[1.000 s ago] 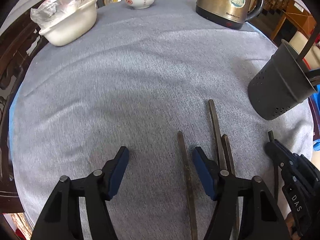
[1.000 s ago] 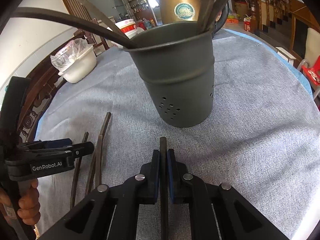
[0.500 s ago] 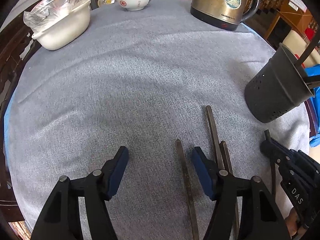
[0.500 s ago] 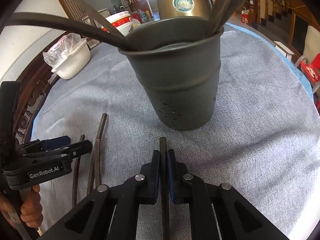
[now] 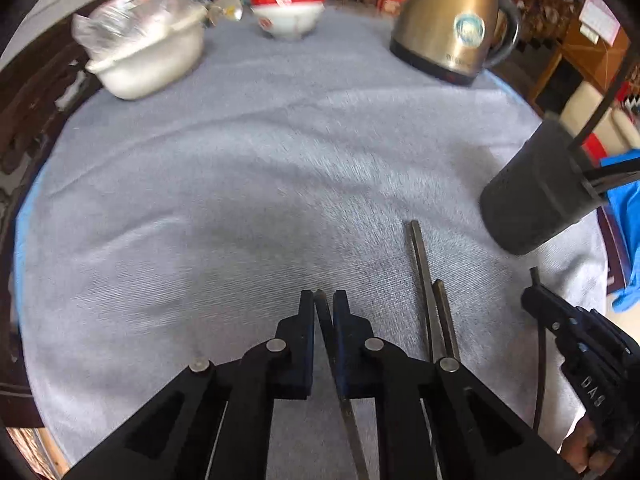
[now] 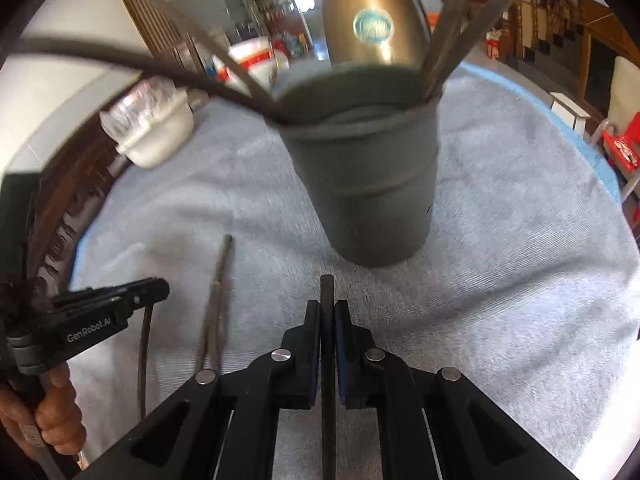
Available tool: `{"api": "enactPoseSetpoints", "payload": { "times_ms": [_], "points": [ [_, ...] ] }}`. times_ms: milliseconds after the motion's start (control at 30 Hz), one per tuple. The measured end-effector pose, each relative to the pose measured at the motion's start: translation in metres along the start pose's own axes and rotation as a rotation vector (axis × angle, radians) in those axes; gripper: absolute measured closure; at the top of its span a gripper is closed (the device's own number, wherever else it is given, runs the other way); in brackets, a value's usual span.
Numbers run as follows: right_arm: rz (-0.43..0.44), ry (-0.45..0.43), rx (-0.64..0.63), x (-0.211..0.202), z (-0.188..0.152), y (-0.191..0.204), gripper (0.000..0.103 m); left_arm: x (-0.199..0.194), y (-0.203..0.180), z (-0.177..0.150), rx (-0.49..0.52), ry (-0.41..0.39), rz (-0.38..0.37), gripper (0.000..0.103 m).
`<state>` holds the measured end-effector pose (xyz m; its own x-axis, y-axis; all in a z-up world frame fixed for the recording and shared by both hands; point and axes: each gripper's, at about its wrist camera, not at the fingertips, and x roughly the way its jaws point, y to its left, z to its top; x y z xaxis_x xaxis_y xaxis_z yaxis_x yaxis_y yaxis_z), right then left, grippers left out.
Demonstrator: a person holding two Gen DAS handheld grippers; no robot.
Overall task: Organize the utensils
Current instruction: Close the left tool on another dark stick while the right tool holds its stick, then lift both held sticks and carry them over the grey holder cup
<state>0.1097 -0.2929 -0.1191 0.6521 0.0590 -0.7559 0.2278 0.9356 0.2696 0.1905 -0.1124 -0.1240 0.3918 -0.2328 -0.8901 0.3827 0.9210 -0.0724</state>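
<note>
A dark perforated utensil holder (image 6: 368,188) stands on the grey tablecloth with several dark utensil handles (image 6: 452,36) sticking out; it also shows in the left wrist view (image 5: 536,196) at the right. My left gripper (image 5: 320,308) is shut on a thin dark utensil handle (image 5: 344,400). Two more dark utensils (image 5: 432,304) lie side by side on the cloth just right of it. My right gripper (image 6: 327,308) is shut on another dark utensil handle (image 6: 327,292), just in front of the holder's base.
A brass electric kettle (image 5: 452,24) stands at the back right. A stack of red-and-white bowls (image 5: 288,4) and a white dish with a plastic bag (image 5: 144,52) stand at the back left. The round table's edge (image 5: 24,216) curves close on both sides.
My left gripper has shifted right and closed on the thin utensil that lay between its open fingers. My right gripper, still shut on its utensil, has moved closer to the holder.
</note>
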Motion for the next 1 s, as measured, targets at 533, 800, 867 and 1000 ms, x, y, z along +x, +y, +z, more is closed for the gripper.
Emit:
{"api": "enactPoseSetpoints", "payload": {
  "times_ms": [533, 800, 867, 1000],
  "points": [
    [0.164, -0.321, -0.018, -0.131, -0.011, 0.031, 0.095, -0.154, -0.008, -0.020, 0.028, -0.347, -0.053, 0.097],
    [0.185, -0.425, -0.018, -0.165, -0.010, 0.040, 0.095, -0.201, -0.008, -0.028, 0.023, -0.457, -0.045, 0.097],
    [0.187, -0.437, -0.013, -0.170, -0.010, 0.040, 0.095, -0.208, -0.008, -0.029, 0.018, -0.473, -0.035, 0.097],
    [0.189, -0.453, -0.006, -0.177, -0.010, 0.039, 0.095, -0.217, -0.010, -0.032, 0.012, -0.492, -0.012, 0.097]
  ]
}}
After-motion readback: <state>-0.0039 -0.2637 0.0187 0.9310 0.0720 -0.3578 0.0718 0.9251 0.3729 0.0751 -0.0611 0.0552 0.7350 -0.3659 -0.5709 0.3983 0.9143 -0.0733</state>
